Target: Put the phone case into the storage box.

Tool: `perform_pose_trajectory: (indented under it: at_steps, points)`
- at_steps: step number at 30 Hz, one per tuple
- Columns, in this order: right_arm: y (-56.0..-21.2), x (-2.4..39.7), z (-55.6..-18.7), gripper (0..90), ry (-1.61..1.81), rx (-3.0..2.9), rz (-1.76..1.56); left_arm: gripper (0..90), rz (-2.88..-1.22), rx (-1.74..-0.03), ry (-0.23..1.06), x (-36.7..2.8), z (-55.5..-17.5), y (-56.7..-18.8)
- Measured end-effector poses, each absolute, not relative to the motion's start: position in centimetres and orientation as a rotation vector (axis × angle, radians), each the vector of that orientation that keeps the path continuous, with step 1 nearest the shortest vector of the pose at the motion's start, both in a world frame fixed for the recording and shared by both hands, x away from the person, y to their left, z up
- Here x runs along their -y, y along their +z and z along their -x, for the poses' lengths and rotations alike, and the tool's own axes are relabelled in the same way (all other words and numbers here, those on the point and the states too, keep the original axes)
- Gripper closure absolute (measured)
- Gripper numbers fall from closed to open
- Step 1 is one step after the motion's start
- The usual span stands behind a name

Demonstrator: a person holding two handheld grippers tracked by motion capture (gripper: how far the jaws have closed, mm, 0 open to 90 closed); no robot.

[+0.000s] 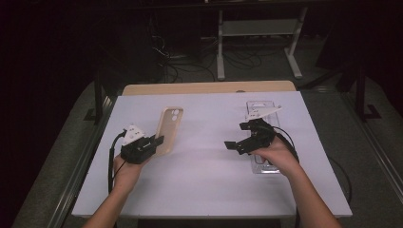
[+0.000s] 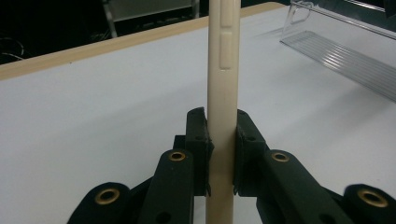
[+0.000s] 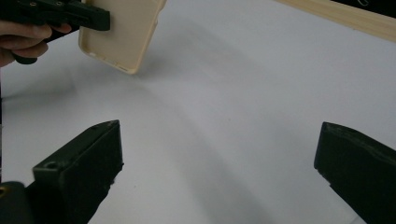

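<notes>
A beige phone case is held off the white table at the left, with my left gripper shut on its lower end. In the left gripper view the case stands edge-on, side buttons facing me, and both pads press on it. My right gripper hovers at the right with its jaws wide open and nothing between them. From the right gripper view, the case shows its hollow inside at the upper left, tilted, above bare table.
A clear plastic box lies on the table under and behind the right hand; its ribbed lid is at the upper right of the left gripper view. The table's wooden far edge borders a dark floor with cables and a desk frame.
</notes>
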State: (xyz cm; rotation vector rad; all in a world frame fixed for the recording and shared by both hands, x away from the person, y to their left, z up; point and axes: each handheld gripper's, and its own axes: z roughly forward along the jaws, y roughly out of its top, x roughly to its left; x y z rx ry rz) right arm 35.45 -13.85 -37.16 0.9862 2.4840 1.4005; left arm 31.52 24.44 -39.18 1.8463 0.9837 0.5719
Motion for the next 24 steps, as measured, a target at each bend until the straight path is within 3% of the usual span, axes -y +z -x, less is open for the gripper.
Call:
perform_pose_trajectory:
  at_steps: [24]
  points:
    - [-36.1,10.7,-37.9,9.0,1.424,-2.464,-1.079,79.0,-1.844,-1.024,0.571,-23.5,-33.5,-37.4]
